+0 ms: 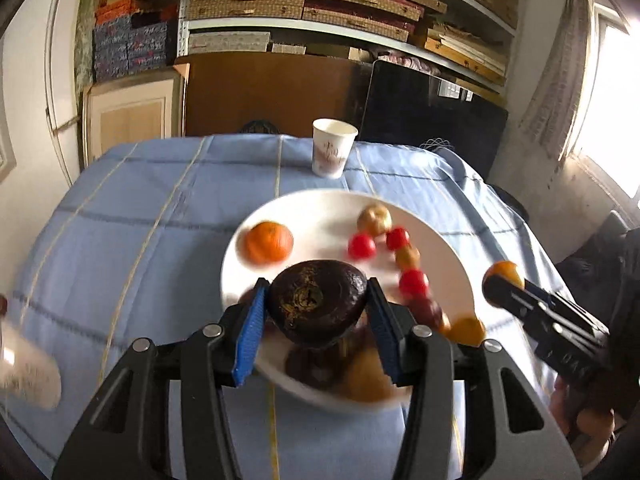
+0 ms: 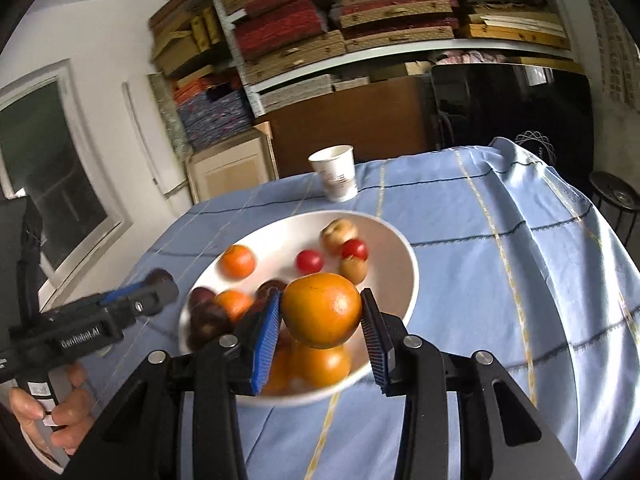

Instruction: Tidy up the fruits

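Observation:
My left gripper [image 1: 318, 304] is shut on a dark purple-brown fruit [image 1: 318, 300], held just above the near side of a white bowl [image 1: 320, 208]. My right gripper [image 2: 320, 314] is shut on an orange fruit [image 2: 322, 310], also lifted over the white bowl [image 2: 396, 240]. In the bowl lie a tangerine [image 1: 268, 242], red cherry tomatoes [image 1: 362, 246], small brownish fruits [image 1: 374, 218] and more dark and orange fruit near the front. In the left wrist view the right gripper [image 1: 500, 284] shows at the right edge with its orange fruit [image 1: 506, 272]. The left gripper [image 2: 160, 284] shows at the left in the right wrist view.
A white paper cup [image 1: 334, 148] stands behind the bowl on the blue checked tablecloth [image 1: 140, 220]. A second blurred white cup [image 1: 28, 372] lies at the left edge. Shelves of flat boxes [image 1: 304, 4] and a brown cabinet [image 1: 264, 92] rise behind the table. A hand [image 2: 60, 412] grips the left tool.

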Demonstrator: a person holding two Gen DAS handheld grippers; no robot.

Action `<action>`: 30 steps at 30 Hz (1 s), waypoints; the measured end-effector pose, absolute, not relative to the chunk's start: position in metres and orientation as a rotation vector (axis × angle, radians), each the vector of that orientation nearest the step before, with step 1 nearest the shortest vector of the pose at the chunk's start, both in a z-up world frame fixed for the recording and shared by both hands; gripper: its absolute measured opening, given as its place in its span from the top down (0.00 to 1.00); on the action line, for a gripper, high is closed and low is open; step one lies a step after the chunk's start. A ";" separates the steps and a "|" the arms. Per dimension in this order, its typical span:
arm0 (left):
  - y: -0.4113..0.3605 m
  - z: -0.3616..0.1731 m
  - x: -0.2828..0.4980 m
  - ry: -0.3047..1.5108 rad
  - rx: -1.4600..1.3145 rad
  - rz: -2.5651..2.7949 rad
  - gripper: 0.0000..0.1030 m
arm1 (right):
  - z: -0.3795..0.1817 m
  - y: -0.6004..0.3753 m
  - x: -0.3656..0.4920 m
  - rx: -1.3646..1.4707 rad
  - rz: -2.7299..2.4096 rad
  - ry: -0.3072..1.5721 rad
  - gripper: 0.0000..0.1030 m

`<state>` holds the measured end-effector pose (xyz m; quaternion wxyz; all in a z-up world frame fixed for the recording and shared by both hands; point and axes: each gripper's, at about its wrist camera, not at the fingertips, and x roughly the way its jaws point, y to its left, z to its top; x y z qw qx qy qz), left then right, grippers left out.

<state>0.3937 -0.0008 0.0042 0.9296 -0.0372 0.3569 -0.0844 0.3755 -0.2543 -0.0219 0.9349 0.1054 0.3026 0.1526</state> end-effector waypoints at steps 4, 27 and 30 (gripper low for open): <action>-0.007 0.000 0.425 0.741 -0.108 -0.181 0.54 | -0.031 -0.251 0.402 0.205 0.317 0.644 0.61; -0.005 0.062 0.340 0.667 -0.003 -0.029 0.05 | 0.049 -0.234 0.344 0.109 0.382 0.605 0.13; 0.000 0.062 0.308 0.655 -0.007 -0.033 0.05 | 0.043 -0.239 0.313 0.084 0.408 0.599 0.06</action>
